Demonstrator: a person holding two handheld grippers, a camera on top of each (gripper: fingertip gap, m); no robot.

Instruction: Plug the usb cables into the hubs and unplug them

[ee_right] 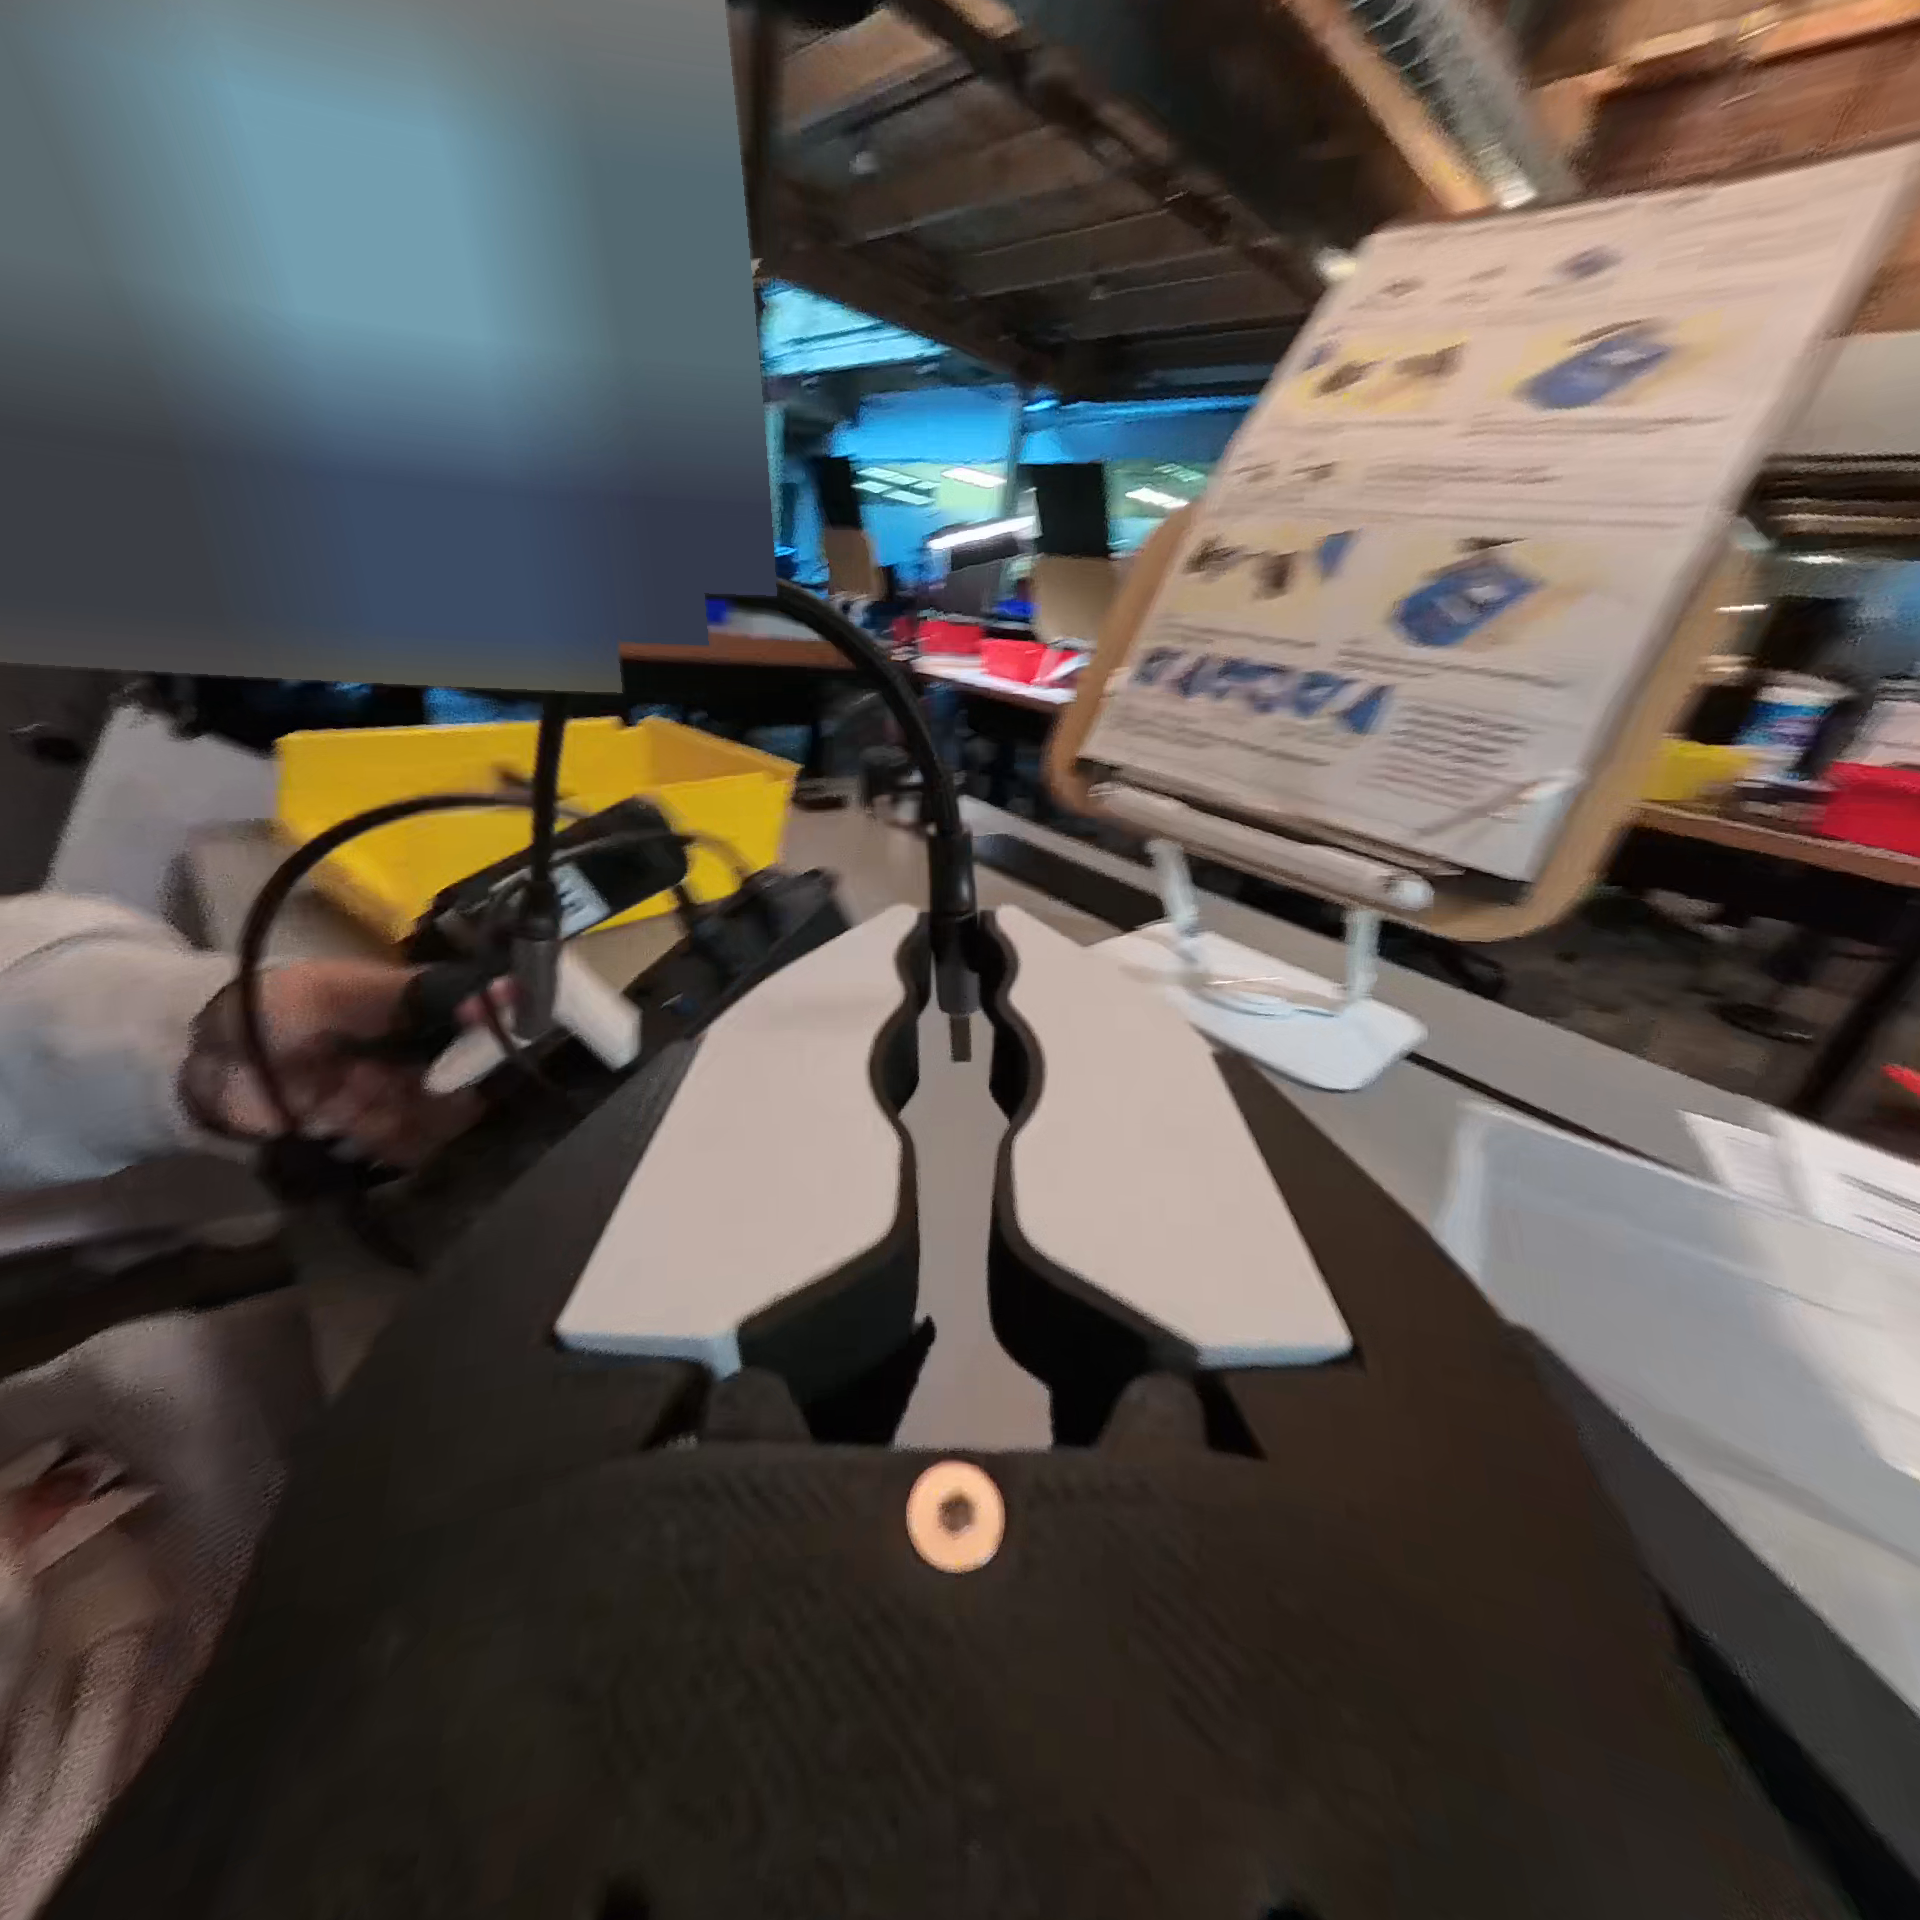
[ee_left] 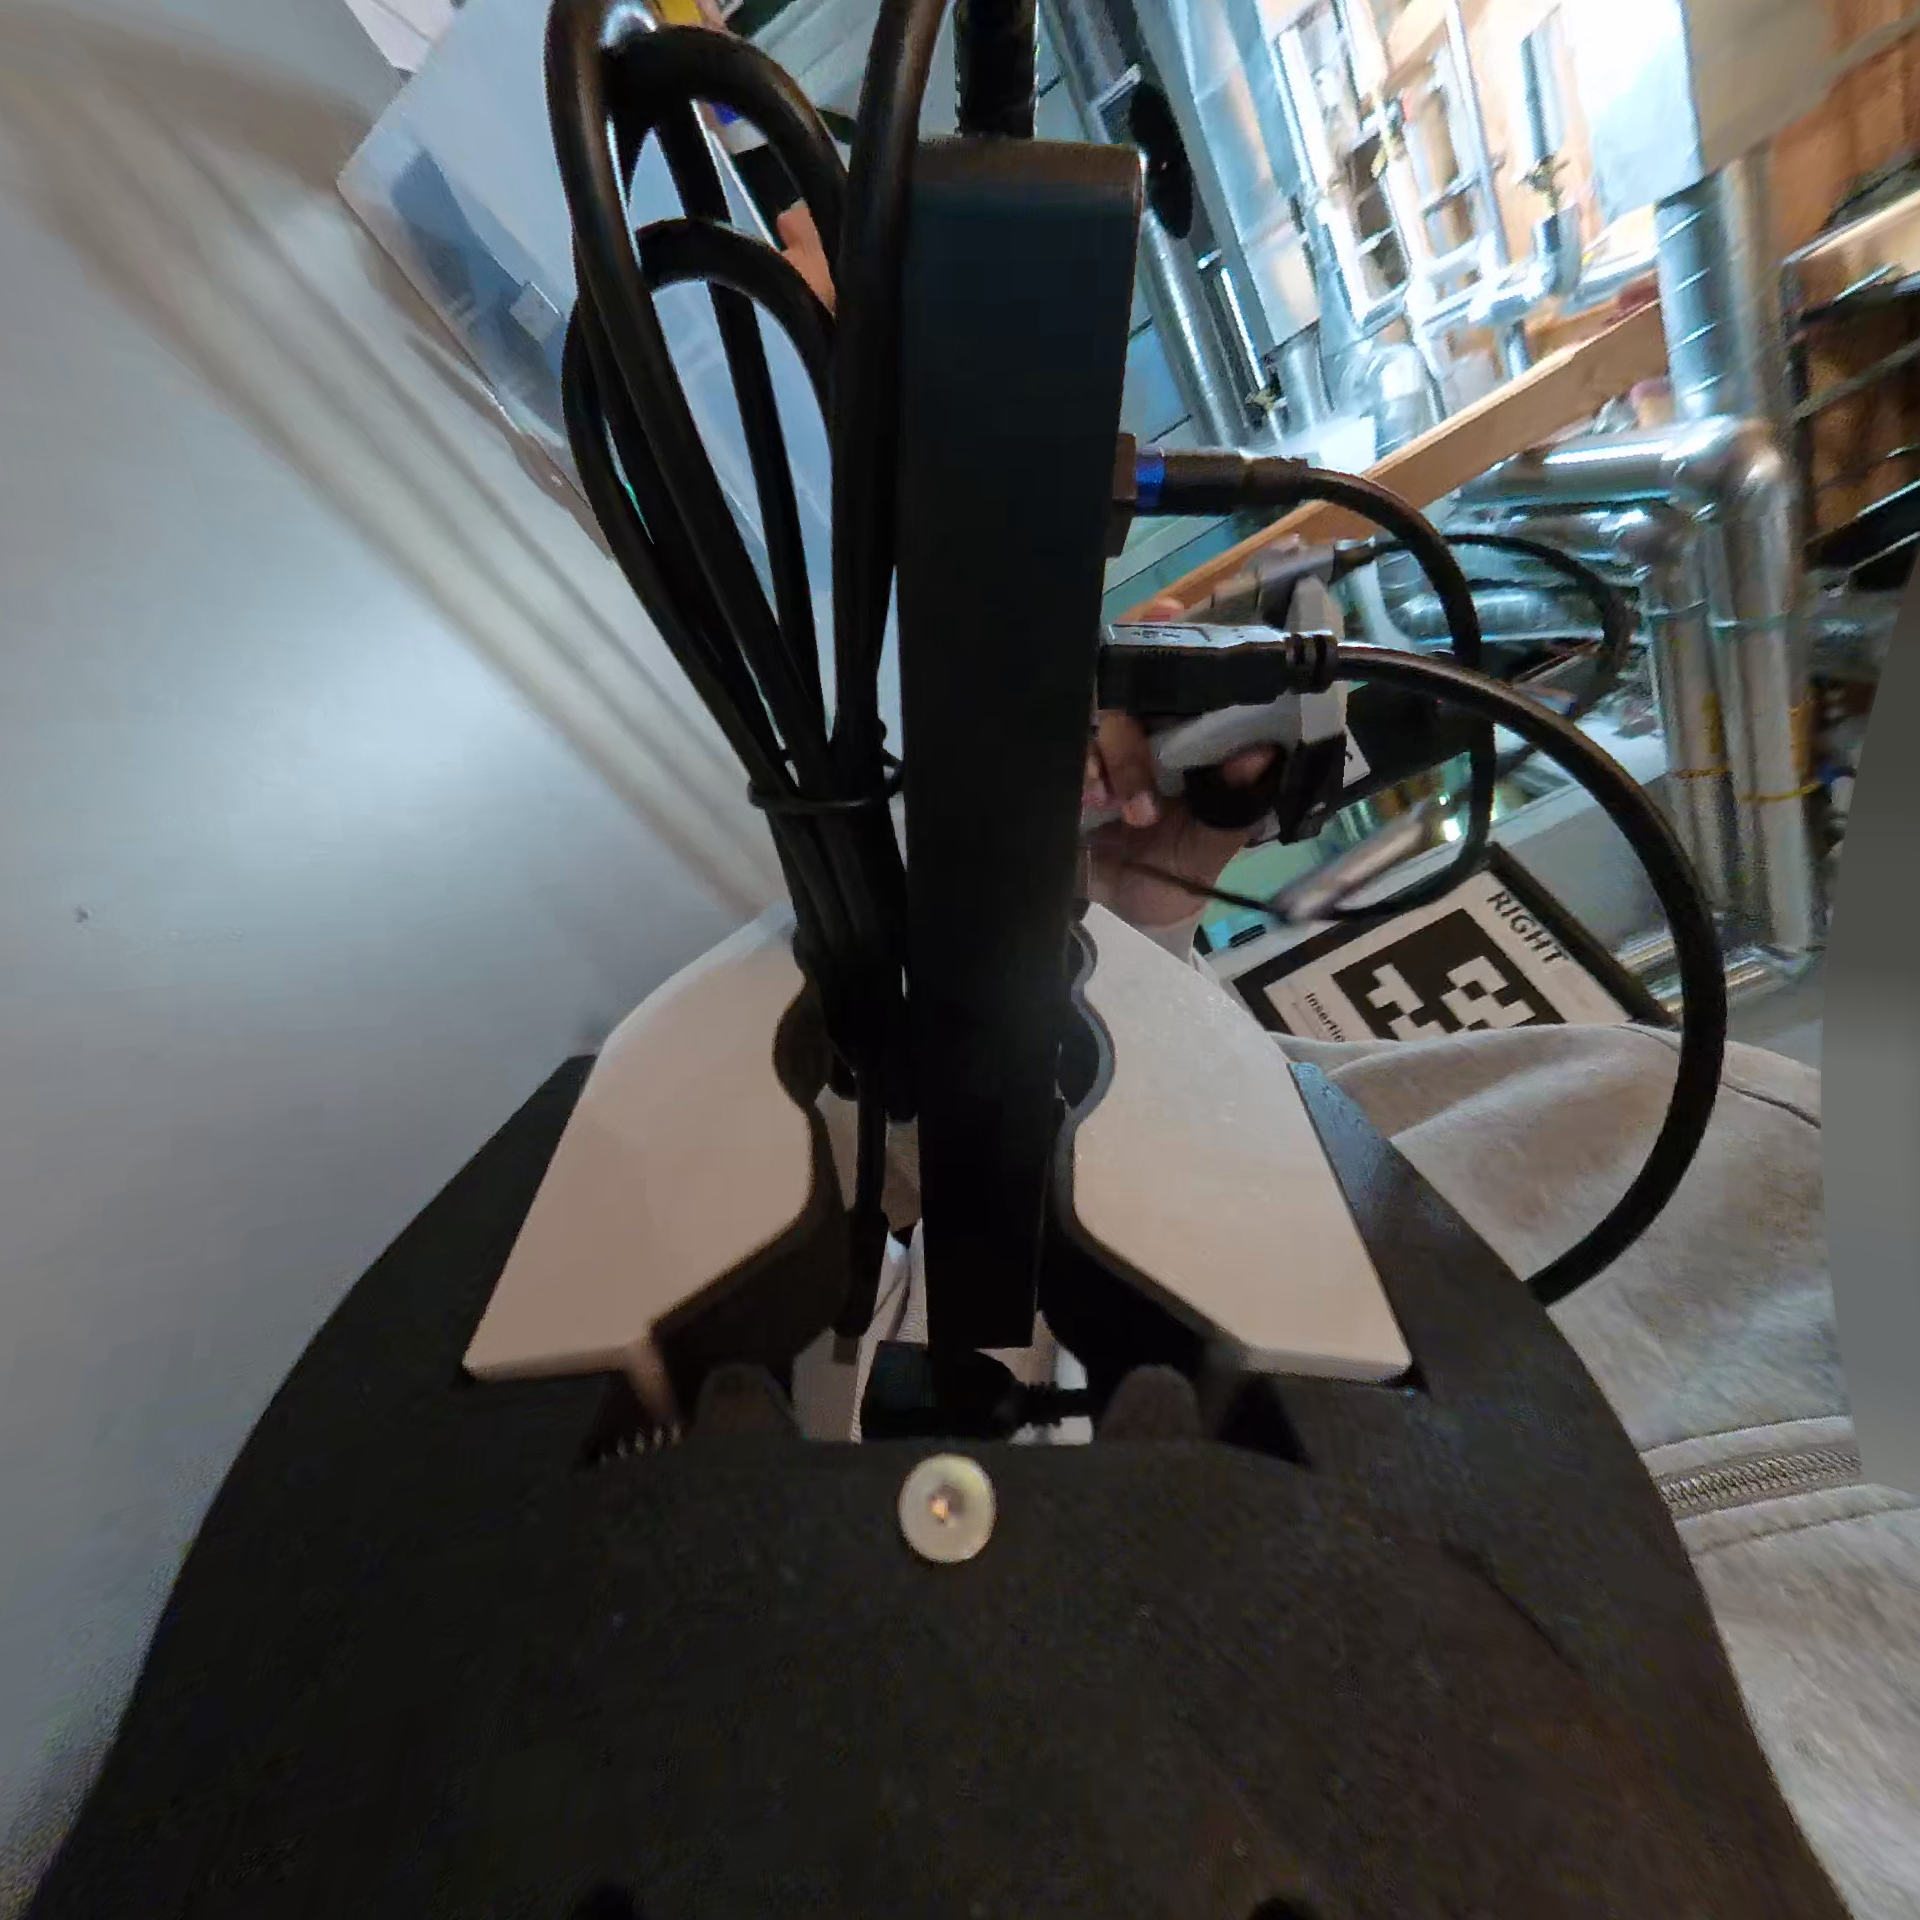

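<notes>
1. Two black USB plugs sit in the side of the black USB hub (ee_left: 1003, 665): an upper plug with a blue ring (ee_left: 1195, 480) and a lower plain black plug (ee_left: 1195, 670). Both point sideways into the hub's right-hand edge, and their cables (ee_left: 1621, 852) loop away to the right.
2. Long and flat, the hub stands on end in the left wrist view, with its long axis running straight away from the camera between the fingers.
3. Beside the hub's left face hangs a bundle of black cable (ee_left: 717, 540), coiled in long loops and cinched by a thin tie.
4. Closed against the hub's lower part, the left gripper (ee_left: 940, 1039) holds it from both sides with its white fingers (ee_left: 665, 1174).
5. A third USB cable plug (ee_right: 956, 987) is pinched at the tips of the right gripper (ee_right: 958, 971). Its metal end points back toward the camera and its cable (ee_right: 914, 727) arcs up and left. The white fingers (ee_right: 790, 1143) are nearly together.
6. In the right wrist view, the hub and the left gripper appear blurred at the left, held up above the worktop (ee_right: 1455, 1049).
7. Farther out stand a yellow bin (ee_right: 499, 790) and a wooden stand bearing a printed sheet (ee_right: 1455, 540).
</notes>
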